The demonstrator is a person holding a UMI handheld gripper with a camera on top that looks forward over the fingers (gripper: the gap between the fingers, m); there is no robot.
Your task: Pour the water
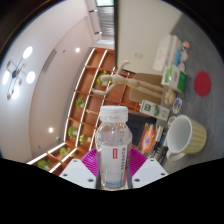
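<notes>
One clear plastic bottle [113, 146] stands upright between the two fingers of the gripper [113, 172], its white cap toward the middle of the view and its lower part pressed between the magenta pads [94, 163]. Both pads lie against the bottle's sides, so the gripper is closed on it. A band of label wraps the bottle's lower half, white with a pink or red strip running down it; the printing on it is too small to read. The bottle's base is hidden below the fingers, and whether there is water inside cannot be made out through the clear wall.

Just to the right of the bottle stands a pale yellow-green mug [183, 135], open mouth turned toward the camera, its handle on the near side. It rests on a counter [150, 125] that appears tilted, since the whole scene is rolled over: the gripper is held canted, so walls and ceiling lights sweep round to the left. No hand shows.

Beyond the mug the counter carries a crowd of small packets and boxes [152, 108], green and white, whose writing is illegible. Farther off is a white appliance or container with a red round mark [203, 84]. To the left, wooden shelves [88, 95] hold greenish items that cannot be identified.
</notes>
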